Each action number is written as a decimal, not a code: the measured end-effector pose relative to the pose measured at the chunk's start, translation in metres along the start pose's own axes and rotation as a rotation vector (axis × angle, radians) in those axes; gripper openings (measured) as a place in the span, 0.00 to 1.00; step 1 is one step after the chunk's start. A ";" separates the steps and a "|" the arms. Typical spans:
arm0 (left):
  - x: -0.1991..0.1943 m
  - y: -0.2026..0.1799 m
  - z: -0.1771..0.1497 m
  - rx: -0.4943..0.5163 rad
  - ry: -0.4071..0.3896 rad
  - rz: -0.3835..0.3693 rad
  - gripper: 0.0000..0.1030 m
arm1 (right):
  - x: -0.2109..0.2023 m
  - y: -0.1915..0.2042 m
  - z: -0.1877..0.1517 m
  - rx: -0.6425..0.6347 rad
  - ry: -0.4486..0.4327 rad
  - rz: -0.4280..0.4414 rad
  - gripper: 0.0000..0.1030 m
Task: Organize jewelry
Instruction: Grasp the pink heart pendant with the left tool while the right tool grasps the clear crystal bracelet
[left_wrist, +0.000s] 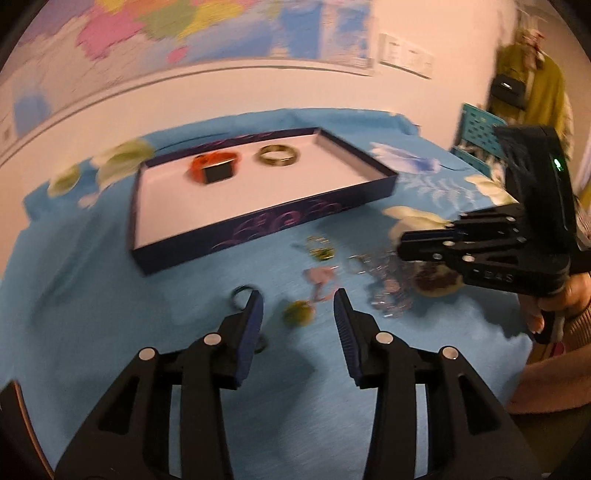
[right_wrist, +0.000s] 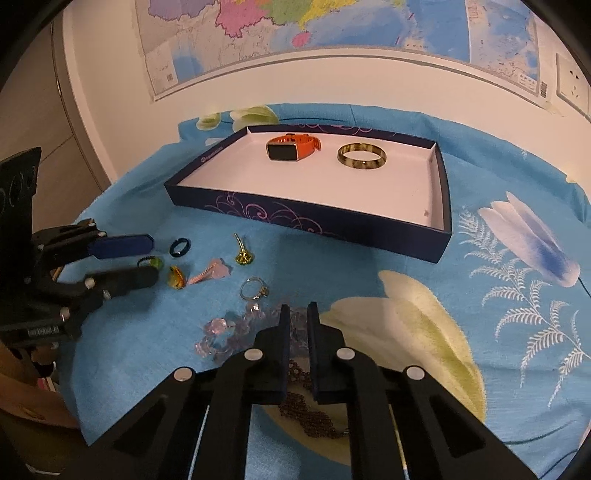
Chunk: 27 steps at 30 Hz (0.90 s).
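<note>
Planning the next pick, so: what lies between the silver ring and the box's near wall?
In the right wrist view, only bare blue cloth lies between the silver ring and the box.

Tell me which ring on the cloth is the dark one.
The dark blue ring, just past the left gripper tip. The silver ring lies nearer the right gripper; the green-stone ring sits between the left jaws.

Left wrist view motion-blurred, dark bead strand partly hidden behind right fingers
</note>
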<state>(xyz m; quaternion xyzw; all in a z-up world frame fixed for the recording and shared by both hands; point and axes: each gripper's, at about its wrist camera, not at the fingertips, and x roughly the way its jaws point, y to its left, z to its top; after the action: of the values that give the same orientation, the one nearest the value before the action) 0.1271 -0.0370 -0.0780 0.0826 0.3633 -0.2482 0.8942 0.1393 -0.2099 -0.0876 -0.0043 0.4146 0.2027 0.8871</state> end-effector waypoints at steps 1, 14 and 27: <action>0.001 -0.004 0.002 0.015 0.000 -0.003 0.38 | -0.002 -0.001 0.000 0.002 -0.006 0.004 0.07; 0.034 -0.015 0.011 0.050 0.084 -0.017 0.26 | 0.002 -0.001 -0.002 0.001 0.019 0.046 0.39; 0.034 -0.007 0.012 0.006 0.083 -0.053 0.04 | -0.004 0.002 0.001 -0.028 0.002 0.057 0.08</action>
<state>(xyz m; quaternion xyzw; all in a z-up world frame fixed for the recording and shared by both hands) 0.1517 -0.0595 -0.0923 0.0860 0.4015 -0.2695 0.8711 0.1372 -0.2092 -0.0840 -0.0051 0.4126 0.2336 0.8804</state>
